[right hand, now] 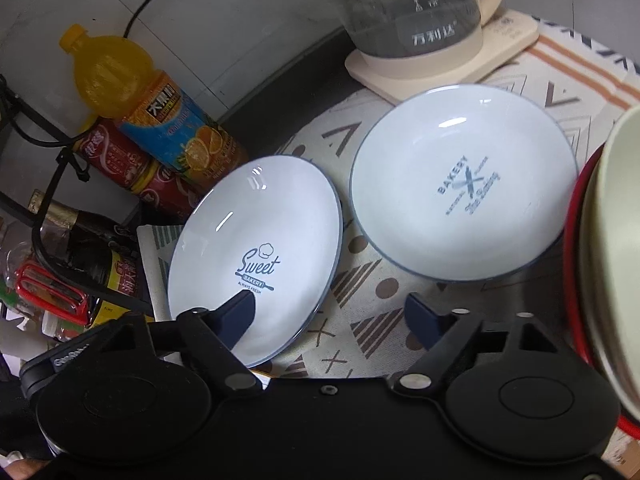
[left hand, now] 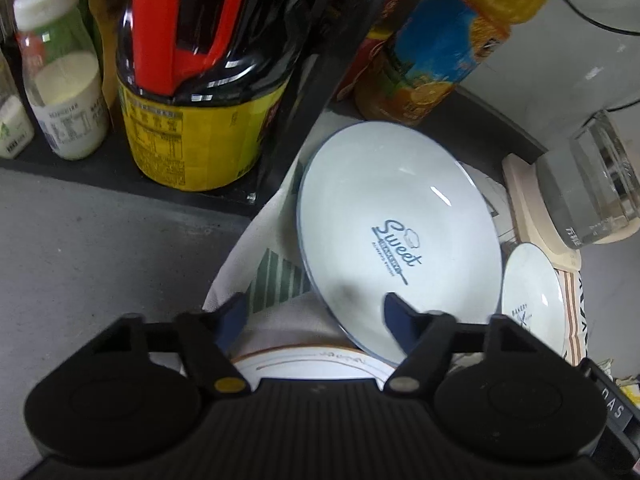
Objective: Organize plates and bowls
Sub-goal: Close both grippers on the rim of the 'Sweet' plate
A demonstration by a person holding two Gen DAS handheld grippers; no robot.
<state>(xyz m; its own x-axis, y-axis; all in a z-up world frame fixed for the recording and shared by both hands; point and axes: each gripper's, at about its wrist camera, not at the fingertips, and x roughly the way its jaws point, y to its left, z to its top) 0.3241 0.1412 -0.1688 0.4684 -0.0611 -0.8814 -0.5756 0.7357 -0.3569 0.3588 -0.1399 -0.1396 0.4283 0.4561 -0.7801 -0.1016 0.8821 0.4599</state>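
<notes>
Rim of Sweet plate (left hand: 400,240) sits between left claw (left hand: 316,320) fingers.

"Sweet" plate (right hand: 256,248), "BAKERY" plate (right hand: 464,184)

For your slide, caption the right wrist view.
Open right gripper straddles Sweet plate's rim beside Bakery plate.

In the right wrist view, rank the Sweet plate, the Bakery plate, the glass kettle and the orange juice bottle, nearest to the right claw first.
1. Sweet plate, under the left finger.
2. Bakery plate, ahead to the right.
3. Glass kettle and orange juice bottle, both at the back: too close to call.
</notes>
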